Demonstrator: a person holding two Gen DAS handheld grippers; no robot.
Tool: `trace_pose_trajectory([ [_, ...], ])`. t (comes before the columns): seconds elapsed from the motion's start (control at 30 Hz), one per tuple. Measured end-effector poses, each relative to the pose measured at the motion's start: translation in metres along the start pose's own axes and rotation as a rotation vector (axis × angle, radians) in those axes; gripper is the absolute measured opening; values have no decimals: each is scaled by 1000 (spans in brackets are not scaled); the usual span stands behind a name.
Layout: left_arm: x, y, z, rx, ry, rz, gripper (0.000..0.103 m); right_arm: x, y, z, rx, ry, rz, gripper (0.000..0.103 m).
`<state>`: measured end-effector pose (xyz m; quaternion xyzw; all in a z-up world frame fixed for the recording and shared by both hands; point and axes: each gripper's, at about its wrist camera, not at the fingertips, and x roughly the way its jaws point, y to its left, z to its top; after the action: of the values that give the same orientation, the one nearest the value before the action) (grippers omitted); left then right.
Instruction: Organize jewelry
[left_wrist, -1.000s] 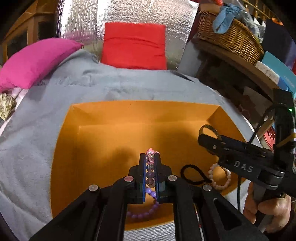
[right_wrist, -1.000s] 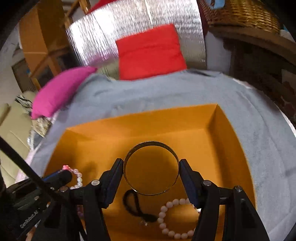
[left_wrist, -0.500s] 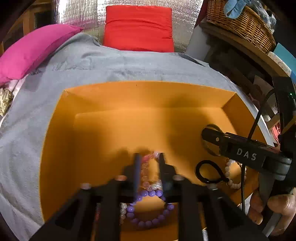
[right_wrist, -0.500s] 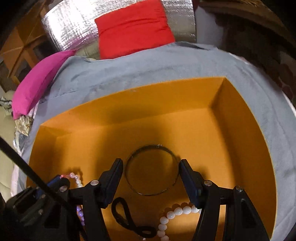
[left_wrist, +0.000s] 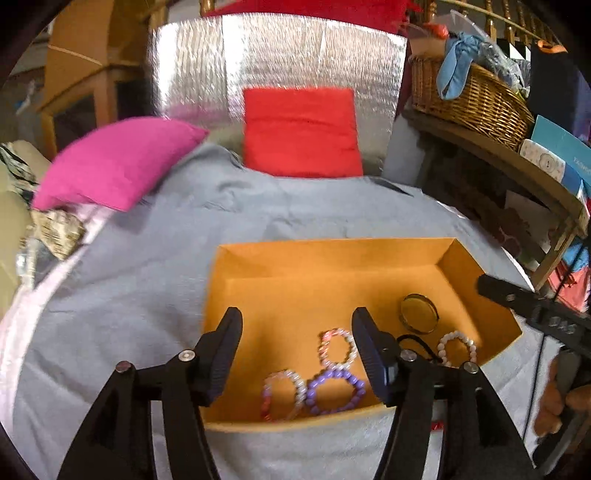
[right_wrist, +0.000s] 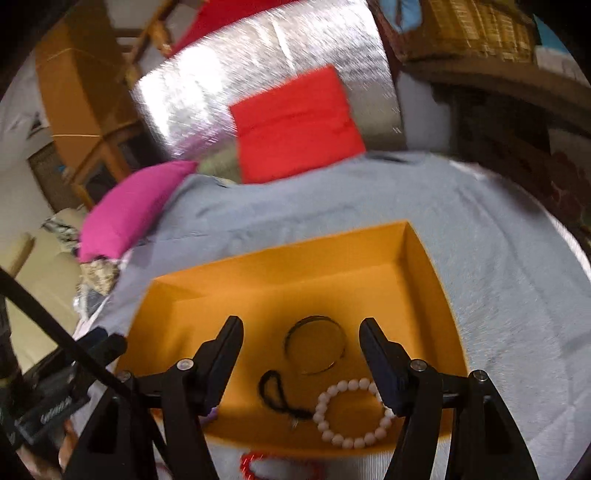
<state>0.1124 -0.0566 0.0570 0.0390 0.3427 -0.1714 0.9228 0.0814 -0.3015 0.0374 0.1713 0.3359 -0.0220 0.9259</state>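
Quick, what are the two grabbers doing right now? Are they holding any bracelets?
Left gripper: open, holding nothing; the bracelets lie in the orange box below it.
Right gripper: open, holding nothing; the metal bangle lies in the box.

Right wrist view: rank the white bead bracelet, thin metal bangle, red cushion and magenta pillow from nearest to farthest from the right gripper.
1. White bead bracelet, low by the right finger.
2. Thin metal bangle, just ahead between the fingers of the right gripper.
3. Magenta pillow, far left.
4. Red cushion, at the back.
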Motion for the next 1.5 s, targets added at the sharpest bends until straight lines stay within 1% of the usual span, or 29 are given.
trace_pose_trajectory([
  [0.13, -28, 6, -17, 13, -30, 32, 64, -34, 9, -9, -41, -54, 38, 69],
  [0.2, -40, 7, -28, 19, -34, 45, 64, -54, 10, -22, -53, -77, 54, 69],
  [0.3, -61, 12, -53, 18, -39, 51, 65, -75, 13, -45, -68, -90, 61, 69],
  [0.37, -72, 16, -72, 10, -29, 56, 72, -85, 13, -59, -77, -86, 62, 69],
  [0.4, -74, 17, -80, 2, -16, 58, 72, -92, 12, -68, -78, -83, 63, 69],
  [0.5, -76, 17, -107, -18, 61, 37, 72, -106, 7, -89, -63, -65, 63, 69],
  [0.6, -69, 12, -129, -4, 148, 34, 72, -107, 0, -109, -48, -9, 48, 69],
  [0.67, -64, 8, -137, 17, 182, 32, 72, -100, -7, -115, -27, 35, 49, 69],
  [0.8, -56, 8, -139, 48, 198, 56, 72, -86, -12, -121, -21, 87, 33, 69],
  [0.9, -45, 18, -138, 7, 226, 55, 72, -75, -17, -121, 6, 121, 33, 69],
  [1.03, -33, 22, -136, -43, 266, 16, 72, -64, -24, -121, 54, 154, 32, 69],
  [1.17, -32, 15, -135, -38, 275, -30, 72, -58, -24, -122, 75, 179, 21, 69],
  [1.27, -30, 11, -134, -30, 284, -43, 72, -55, -23, -123, 77, 188, 15, 69],
  [1.5, -23, 16, -135, -67, 320, -86, 72, -53, -14, -122, 50, 192, 24, 69],
])
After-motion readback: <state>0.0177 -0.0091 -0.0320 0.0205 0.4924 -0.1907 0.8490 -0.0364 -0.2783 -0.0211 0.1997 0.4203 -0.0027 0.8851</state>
